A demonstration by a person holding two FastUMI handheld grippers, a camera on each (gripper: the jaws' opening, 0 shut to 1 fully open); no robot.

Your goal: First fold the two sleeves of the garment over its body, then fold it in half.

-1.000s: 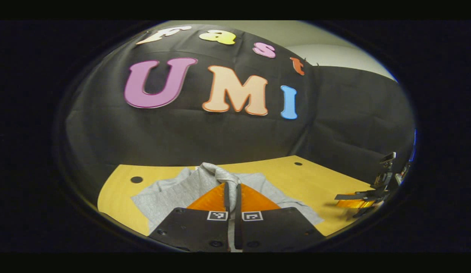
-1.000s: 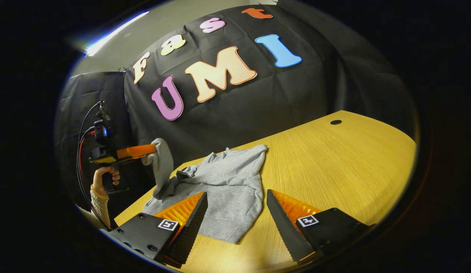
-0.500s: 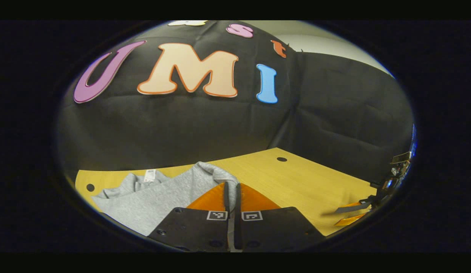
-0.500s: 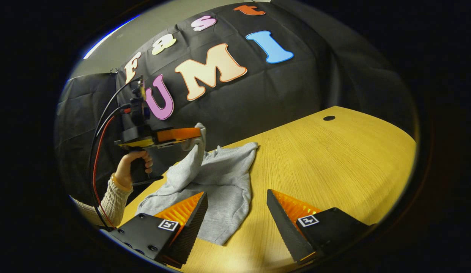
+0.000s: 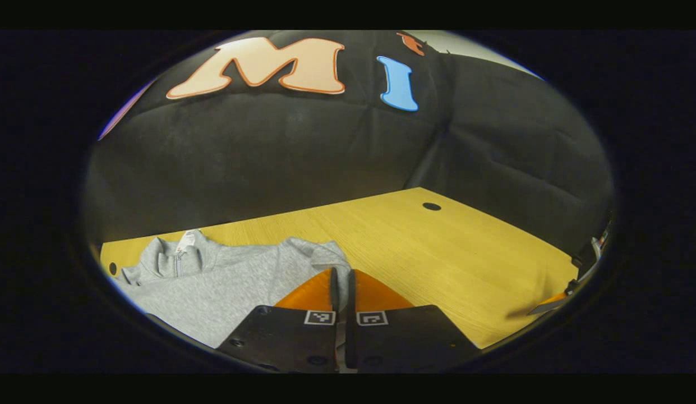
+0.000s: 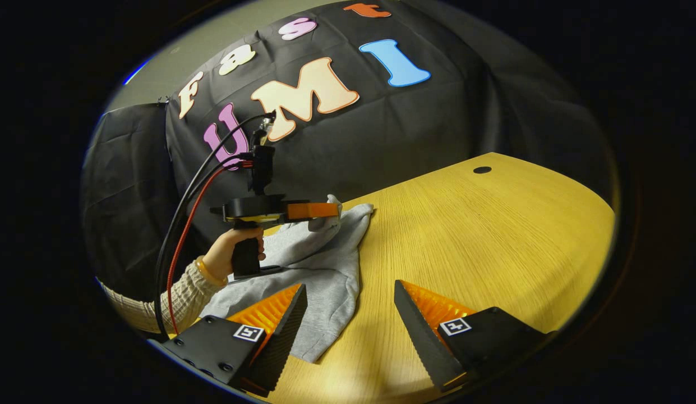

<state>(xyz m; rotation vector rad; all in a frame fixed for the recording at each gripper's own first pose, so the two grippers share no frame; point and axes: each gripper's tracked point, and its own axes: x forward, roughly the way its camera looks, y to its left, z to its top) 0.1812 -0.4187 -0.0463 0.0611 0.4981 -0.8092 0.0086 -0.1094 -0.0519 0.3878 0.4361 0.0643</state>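
Note:
A grey sweatshirt (image 6: pixel 319 269) lies on the yellow wooden table (image 6: pixel 482 235). In the left gripper view its collar with a white tag (image 5: pixel 185 244) sits at the left. My left gripper (image 5: pixel 342 275) is shut on a grey sleeve (image 5: pixel 319 255), whose cloth is pinched between the fingers. In the right gripper view that same left gripper (image 6: pixel 333 210) hangs low over the garment's body, the sleeve end (image 6: pixel 328 221) drooping from its tip. My right gripper (image 6: pixel 350 294) stands open near the table's front edge, beside the garment's hem, with nothing between its fingers.
A person's hand (image 6: pixel 230 252) in a knitted cuff holds the left gripper's handle, with red and black cables (image 6: pixel 185 213) trailing up from it. A dark round hole (image 6: pixel 482 169) marks the table's far right. Black cloth walls close the back and sides.
The left gripper has carried the sleeve to the right and lower, across the garment's body. The right gripper has stayed open in about the same place.

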